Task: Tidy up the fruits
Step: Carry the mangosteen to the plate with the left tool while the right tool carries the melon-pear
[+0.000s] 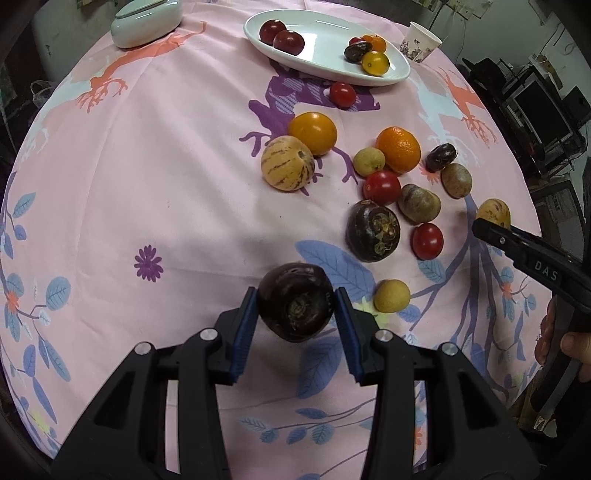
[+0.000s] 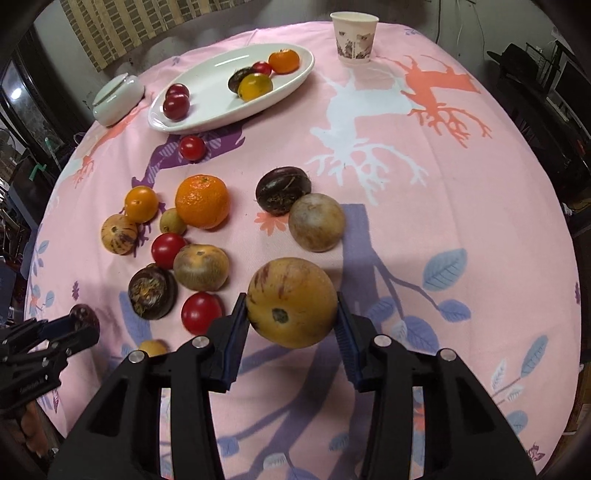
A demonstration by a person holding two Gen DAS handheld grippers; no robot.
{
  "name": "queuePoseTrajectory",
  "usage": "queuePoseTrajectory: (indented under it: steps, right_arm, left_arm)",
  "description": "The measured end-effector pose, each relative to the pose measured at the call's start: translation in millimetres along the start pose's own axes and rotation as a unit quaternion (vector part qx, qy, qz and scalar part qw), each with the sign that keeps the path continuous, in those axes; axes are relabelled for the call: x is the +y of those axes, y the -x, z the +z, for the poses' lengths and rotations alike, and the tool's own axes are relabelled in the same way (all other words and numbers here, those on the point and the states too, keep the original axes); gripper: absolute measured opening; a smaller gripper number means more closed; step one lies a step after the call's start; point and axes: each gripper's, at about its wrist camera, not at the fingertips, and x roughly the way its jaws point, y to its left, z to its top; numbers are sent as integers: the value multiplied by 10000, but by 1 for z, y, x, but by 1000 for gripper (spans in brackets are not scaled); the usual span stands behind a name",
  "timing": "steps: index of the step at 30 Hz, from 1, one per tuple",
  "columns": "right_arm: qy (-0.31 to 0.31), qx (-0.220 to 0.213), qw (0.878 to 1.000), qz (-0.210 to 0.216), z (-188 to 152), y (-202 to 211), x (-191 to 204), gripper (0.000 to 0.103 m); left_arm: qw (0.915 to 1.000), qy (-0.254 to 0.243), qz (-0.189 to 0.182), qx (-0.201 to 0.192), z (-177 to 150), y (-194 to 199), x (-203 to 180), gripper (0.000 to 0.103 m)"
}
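Observation:
My left gripper (image 1: 295,310) is shut on a dark purple mangosteen (image 1: 295,306), held above the pink cloth. My right gripper (image 2: 291,314) is shut on a yellow-orange striped pepino melon (image 2: 291,302); it also shows in the left wrist view (image 1: 493,213). A white oval plate (image 1: 325,40) at the far side holds several small fruits. Loose fruits lie mid-table: an orange (image 1: 398,149), a striped melon (image 1: 287,162), a second mangosteen (image 1: 373,230), red tomatoes (image 1: 382,186).
A paper cup (image 2: 354,37) stands at the far edge right of the plate. A pale green lidded dish (image 1: 146,22) sits far left. The round table drops off on all sides; dark furniture stands to the right.

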Motion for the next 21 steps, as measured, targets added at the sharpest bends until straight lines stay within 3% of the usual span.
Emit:
queuePoseTrajectory:
  steps: [12, 21]
  right_arm:
    - [-293, -458, 9977, 406, 21, 39, -2, 45]
    - [-273, -710, 9942, 758, 74, 43, 9, 45]
  left_arm:
    - [9991, -150, -96, -390, 35, 28, -8, 42]
    - [9945, -206, -144, -1018, 98, 50, -23, 42]
